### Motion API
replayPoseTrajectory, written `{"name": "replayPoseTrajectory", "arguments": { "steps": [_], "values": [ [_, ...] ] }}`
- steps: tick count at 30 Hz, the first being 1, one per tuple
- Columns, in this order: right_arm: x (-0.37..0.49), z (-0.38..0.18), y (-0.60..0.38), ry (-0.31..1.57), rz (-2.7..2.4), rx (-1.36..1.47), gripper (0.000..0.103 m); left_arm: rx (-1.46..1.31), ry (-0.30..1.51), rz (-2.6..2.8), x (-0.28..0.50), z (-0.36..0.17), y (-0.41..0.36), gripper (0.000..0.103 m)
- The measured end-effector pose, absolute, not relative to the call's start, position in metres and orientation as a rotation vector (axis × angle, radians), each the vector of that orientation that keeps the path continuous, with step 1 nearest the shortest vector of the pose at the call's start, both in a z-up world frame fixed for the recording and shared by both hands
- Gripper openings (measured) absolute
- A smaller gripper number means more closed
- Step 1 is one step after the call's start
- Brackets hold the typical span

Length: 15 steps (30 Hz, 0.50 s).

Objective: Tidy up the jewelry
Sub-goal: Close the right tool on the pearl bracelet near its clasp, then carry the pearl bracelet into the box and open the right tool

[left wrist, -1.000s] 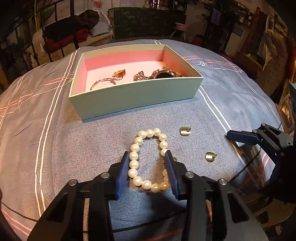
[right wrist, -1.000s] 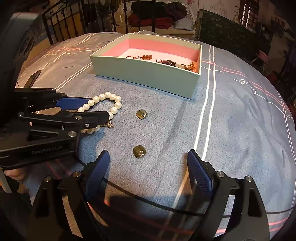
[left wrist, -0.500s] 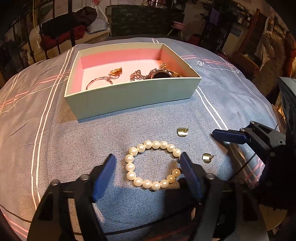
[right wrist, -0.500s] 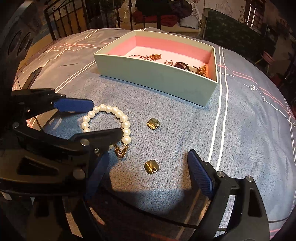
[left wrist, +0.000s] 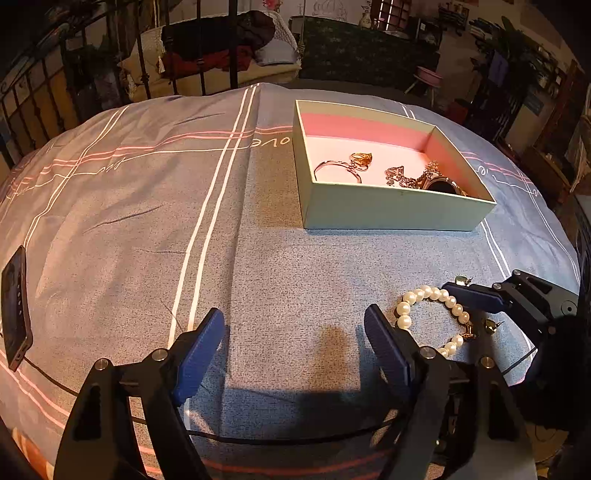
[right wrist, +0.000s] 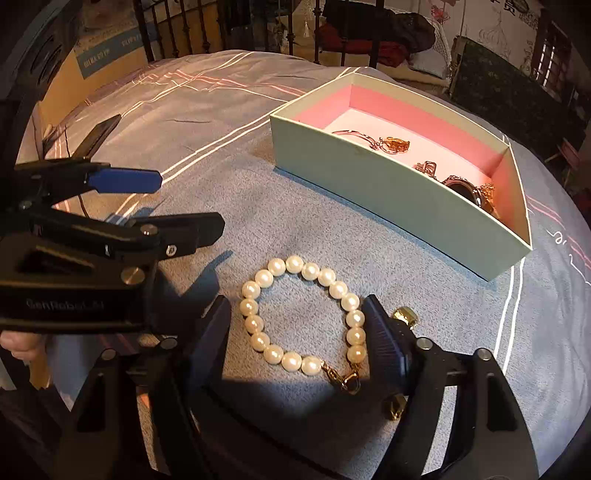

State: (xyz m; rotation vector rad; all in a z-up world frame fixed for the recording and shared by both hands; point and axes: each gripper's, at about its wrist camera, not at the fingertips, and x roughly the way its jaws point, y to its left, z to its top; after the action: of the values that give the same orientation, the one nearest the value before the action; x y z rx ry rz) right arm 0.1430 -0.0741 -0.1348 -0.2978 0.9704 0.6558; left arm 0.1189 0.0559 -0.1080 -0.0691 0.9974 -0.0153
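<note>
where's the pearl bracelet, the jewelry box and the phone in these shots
pearl bracelet [right wrist: 294, 264]: right wrist view, on a pearl at the top of the loop.
jewelry box [left wrist: 388, 212]: left wrist view, on its pale green front wall.
phone [left wrist: 14, 306]: left wrist view, on its dark face near the left edge.

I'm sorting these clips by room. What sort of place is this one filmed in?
Most likely a bedroom: the work surface is a bed with a striped grey bedspread, a dark metal bed frame stands behind it, and clothes are piled beyond.
</note>
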Motion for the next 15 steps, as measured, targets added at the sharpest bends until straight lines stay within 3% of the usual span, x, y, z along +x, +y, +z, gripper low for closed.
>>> {"name": "replayPoseTrajectory", "arguments": {
  "steps": [2, 5, 7, 8, 15],
  "values": [
    [0.141, -0.130, -0.076, 0.964, 0.674, -0.297, 0.020, -0.046, 1.000, -0.021, 0.117, -0.108, 0.053, 0.065],
    [0.133, -0.126, -0.082, 0.953, 0.676, -0.291, 0.018, -0.014, 0.991, -0.065, 0.117, -0.107, 0.040, 0.039],
    [0.129, -0.121, -0.090, 0.947, 0.672, -0.259, 0.017, 0.014, 0.986, -0.107, 0.118, -0.106, 0.028, 0.014],
    [0.128, -0.119, -0.092, 0.944, 0.670, -0.256, 0.010, 0.028, 0.983, -0.119, 0.119, -0.105, 0.022, 0.013],
    [0.134, -0.096, -0.107, 0.881, 0.636, -0.238, 0.010, 0.056, 0.924, -0.178, 0.133, -0.083, -0.003, 0.010]
  ]
}}
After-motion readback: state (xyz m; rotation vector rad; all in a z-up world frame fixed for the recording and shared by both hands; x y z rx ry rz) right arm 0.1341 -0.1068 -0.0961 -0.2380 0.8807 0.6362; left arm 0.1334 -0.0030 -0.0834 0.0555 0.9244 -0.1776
